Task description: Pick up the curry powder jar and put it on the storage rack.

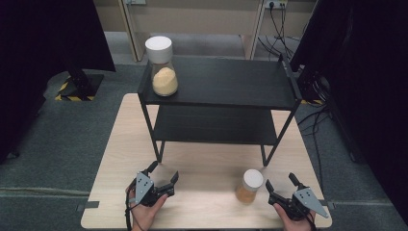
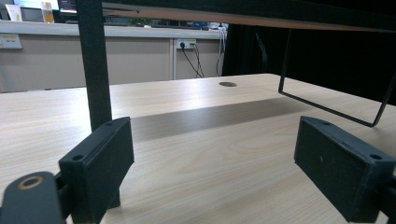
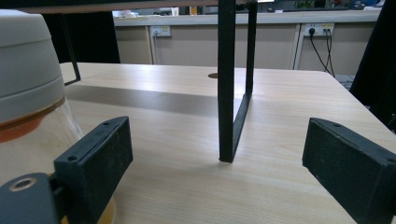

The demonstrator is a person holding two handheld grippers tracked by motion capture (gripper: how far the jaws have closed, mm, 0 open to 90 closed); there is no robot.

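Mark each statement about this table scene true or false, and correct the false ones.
1. A large jar with a white lid stands on the top shelf of the black rack, at its left end. True.
2. The right gripper is shut on the small jar. False: its jaws are open and the jar stands just left of it on the table.
3. The left gripper is open and holds nothing. True.
4. The rack's lower shelf carries a jar. False: it is bare.
5. Both jars lie on their sides. False: both stand upright.
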